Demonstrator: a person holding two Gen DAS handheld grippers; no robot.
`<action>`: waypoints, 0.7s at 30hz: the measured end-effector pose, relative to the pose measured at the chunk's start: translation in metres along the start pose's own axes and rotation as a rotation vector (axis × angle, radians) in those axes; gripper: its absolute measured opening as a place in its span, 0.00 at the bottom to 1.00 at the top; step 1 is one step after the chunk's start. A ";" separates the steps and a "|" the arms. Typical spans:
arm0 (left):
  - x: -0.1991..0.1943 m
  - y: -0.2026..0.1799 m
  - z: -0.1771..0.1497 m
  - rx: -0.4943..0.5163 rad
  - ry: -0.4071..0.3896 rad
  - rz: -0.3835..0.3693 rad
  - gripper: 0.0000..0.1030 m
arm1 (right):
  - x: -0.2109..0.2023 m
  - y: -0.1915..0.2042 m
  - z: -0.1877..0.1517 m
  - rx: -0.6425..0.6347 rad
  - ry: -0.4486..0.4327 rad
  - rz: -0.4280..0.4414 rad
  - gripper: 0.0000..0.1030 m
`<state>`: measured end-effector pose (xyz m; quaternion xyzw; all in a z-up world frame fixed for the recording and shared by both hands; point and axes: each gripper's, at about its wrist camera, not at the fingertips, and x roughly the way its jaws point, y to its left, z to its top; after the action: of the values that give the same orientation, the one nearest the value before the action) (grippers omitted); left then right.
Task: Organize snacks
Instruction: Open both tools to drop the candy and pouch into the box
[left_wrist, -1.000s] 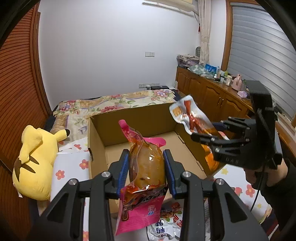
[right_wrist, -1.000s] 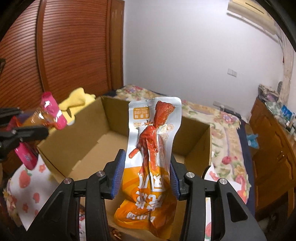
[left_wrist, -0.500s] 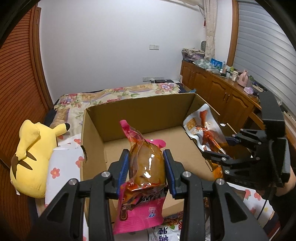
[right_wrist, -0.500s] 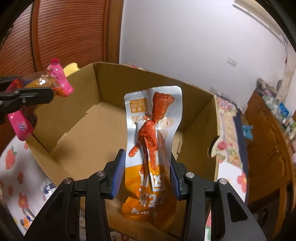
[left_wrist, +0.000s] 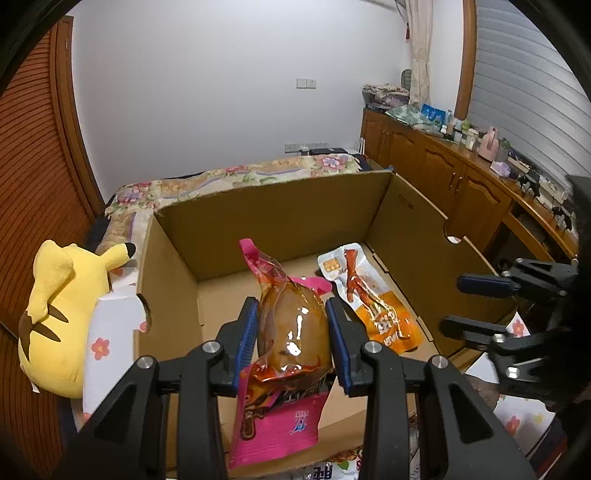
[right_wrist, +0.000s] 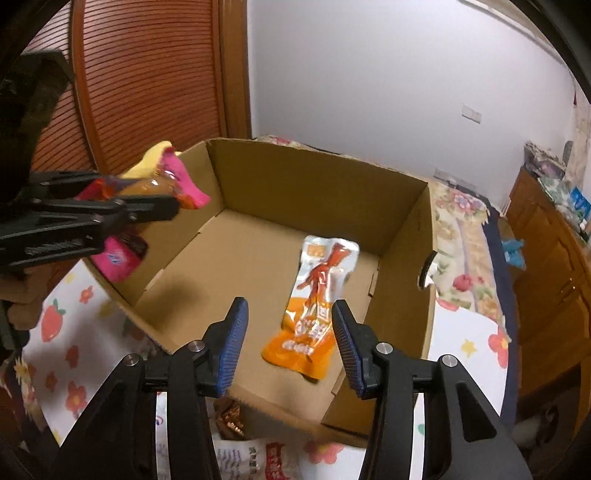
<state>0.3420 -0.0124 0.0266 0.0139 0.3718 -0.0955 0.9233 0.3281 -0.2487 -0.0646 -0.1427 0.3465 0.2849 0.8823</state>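
Snacks were split between the cardboard box (right_wrist: 402, 229) and our left gripper (left_wrist: 291, 343). The orange-and-white packet (right_wrist: 317, 295) lay flat on the box floor, toward the right wall, its printed face up and its orange end nearest us. Our right gripper (right_wrist: 286, 345) hung above the near edge of the box with its jaws opening; nothing was between the blue pads, and the packet showed below and beyond them, apart from both. In the left wrist view that same packet (left_wrist: 369, 299) rested on the floor just right of the pouch we carried.

Our left gripper was clamped on the pink pouch (left_wrist: 291, 332), its blue pads pressing both sides of the clear bulge with the brown contents, the pink printed end hanging down below the fingers and the pink top seal standing up. It was held over the near-left part of the box, above the floor and not touching it.

Outside the box, a yellow plush toy (left_wrist: 59, 314) lay on the flowered cloth (right_wrist: 74, 343) at the left, and more snack packets (right_wrist: 255, 458) lay by the near wall.
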 end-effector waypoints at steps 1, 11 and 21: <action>0.002 -0.001 -0.001 0.003 0.006 0.002 0.34 | -0.003 0.001 0.000 0.003 -0.006 0.004 0.47; 0.004 -0.009 -0.005 0.014 0.020 0.007 0.44 | -0.033 0.010 -0.013 0.029 -0.063 0.024 0.49; -0.054 -0.021 -0.023 0.053 -0.055 -0.026 0.45 | -0.070 0.018 -0.036 0.073 -0.119 0.021 0.52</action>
<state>0.2847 -0.0223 0.0482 0.0311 0.3437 -0.1176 0.9312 0.2564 -0.2788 -0.0436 -0.0897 0.3052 0.2891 0.9029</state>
